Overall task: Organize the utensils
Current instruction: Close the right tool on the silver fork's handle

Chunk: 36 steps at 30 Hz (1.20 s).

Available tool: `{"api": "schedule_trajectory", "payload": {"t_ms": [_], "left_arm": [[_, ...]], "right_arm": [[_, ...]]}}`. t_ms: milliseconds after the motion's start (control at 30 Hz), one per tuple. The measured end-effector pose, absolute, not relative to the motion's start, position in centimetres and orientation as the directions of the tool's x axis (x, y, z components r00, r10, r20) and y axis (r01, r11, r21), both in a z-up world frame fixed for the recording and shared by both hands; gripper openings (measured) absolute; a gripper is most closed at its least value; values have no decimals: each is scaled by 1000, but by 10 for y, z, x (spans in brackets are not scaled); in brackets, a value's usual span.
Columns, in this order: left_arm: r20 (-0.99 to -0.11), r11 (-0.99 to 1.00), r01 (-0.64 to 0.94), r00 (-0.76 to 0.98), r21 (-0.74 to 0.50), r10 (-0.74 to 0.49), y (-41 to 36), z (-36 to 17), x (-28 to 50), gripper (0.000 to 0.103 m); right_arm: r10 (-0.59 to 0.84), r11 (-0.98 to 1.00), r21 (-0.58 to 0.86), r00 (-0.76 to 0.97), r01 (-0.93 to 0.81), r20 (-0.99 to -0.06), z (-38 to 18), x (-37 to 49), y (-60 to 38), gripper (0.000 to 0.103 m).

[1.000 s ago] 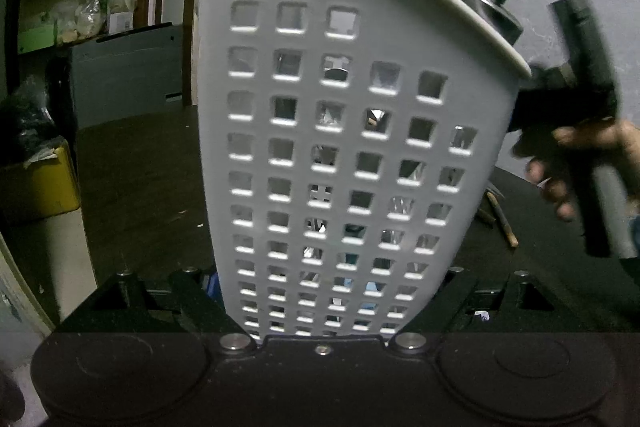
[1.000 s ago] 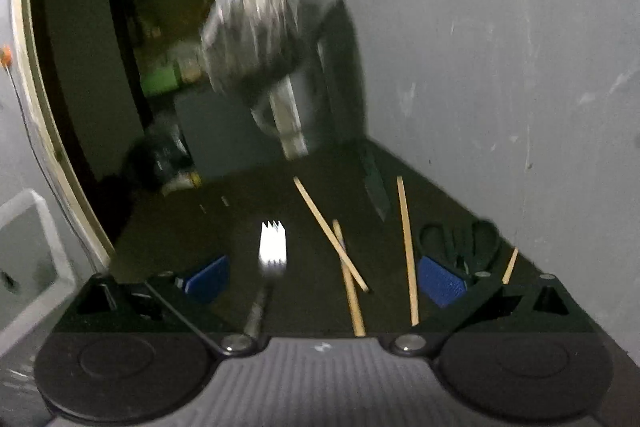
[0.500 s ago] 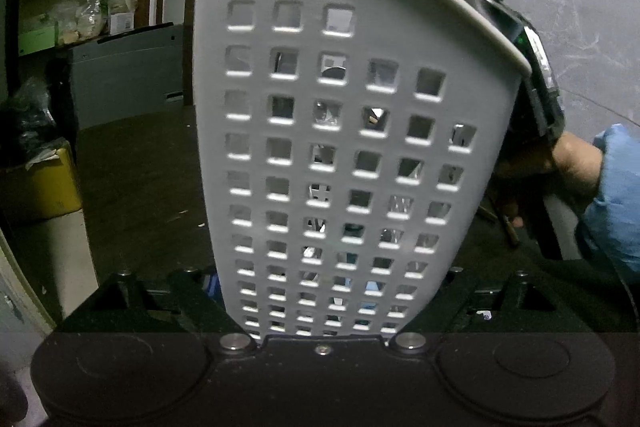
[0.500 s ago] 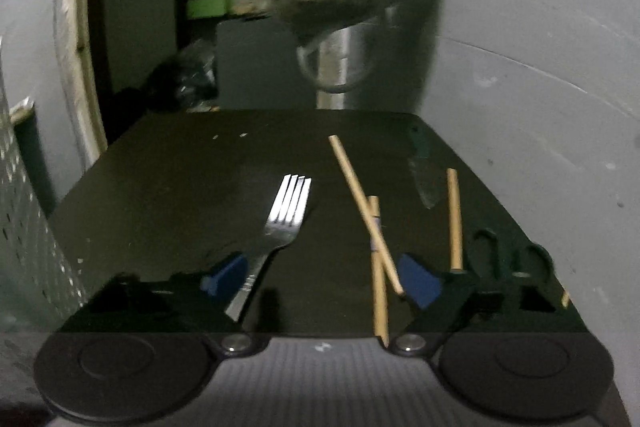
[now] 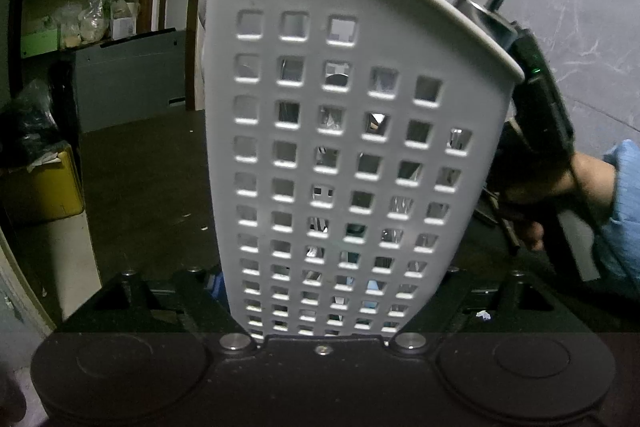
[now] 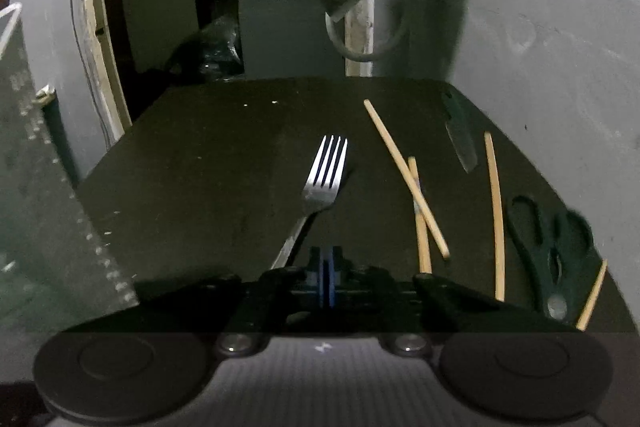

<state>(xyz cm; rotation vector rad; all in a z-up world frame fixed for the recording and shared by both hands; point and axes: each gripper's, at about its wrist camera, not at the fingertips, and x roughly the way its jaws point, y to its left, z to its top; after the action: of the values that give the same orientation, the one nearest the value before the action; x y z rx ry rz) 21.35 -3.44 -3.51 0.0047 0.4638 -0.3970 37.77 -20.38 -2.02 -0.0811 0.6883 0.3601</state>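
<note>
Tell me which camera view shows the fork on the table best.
The right wrist view. The fork lies in full sight on the dark table, tines pointing away, its handle running back under the camera. The left wrist view shows no fork on the table: the white perforated basket fills the frame.

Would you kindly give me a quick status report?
Left gripper closing on white basket. Right gripper shut beside fork handle; grip unclear. Chopsticks, scissors remain on table.

Left tongs (image 5: 320,291) are closing astride something between them; right tongs (image 6: 326,283) have their pads pressed together, pointing downward.
</note>
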Motion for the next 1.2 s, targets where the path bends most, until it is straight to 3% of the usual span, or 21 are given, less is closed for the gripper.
{"api": "schedule_trajectory", "payload": {"t_ms": [67, 167, 200, 367, 433, 500, 600, 833, 1200], "left_arm": [[-437, 924, 374, 819, -84, -371, -34, -35, 213, 82], [-437, 924, 374, 819, -84, -371, -34, -35, 213, 82], [-437, 924, 374, 819, -83, -371, -34, -35, 213, 82], [-440, 925, 372, 820, -77, -366, -36, -34, 213, 82], [-440, 925, 371, 820, -78, -366, -37, -34, 213, 82], [-440, 925, 371, 820, -78, -366, -37, -34, 213, 82], [-439, 925, 371, 820, -79, -366, -37, -34, 213, 82], [-439, 925, 371, 820, -82, -368, -37, -34, 213, 82], [-439, 925, 371, 820, -83, -368, -37, -34, 213, 82]], "right_arm": [[321, 935, 95, 704, -341, -633, -18, 375, -211, 7], [350, 934, 167, 717, -316, -603, -14, 379, -217, 38], [355, 933, 180, 721, -311, -595, -13, 381, -218, 38], [337, 935, 128, 718, -330, -609, -11, 393, -202, 38], [304, 941, 84, 713, -327, -632, -16, 401, -194, 33], [294, 941, 63, 714, -332, -635, -18, 402, -190, 9], [257, 950, 28, 724, -312, -640, -18, 393, -191, 6], [260, 960, 95, 715, -263, -649, -18, 342, -226, 6], [339, 939, 277, 692, -205, -638, -19, 255, -261, 8]]}}
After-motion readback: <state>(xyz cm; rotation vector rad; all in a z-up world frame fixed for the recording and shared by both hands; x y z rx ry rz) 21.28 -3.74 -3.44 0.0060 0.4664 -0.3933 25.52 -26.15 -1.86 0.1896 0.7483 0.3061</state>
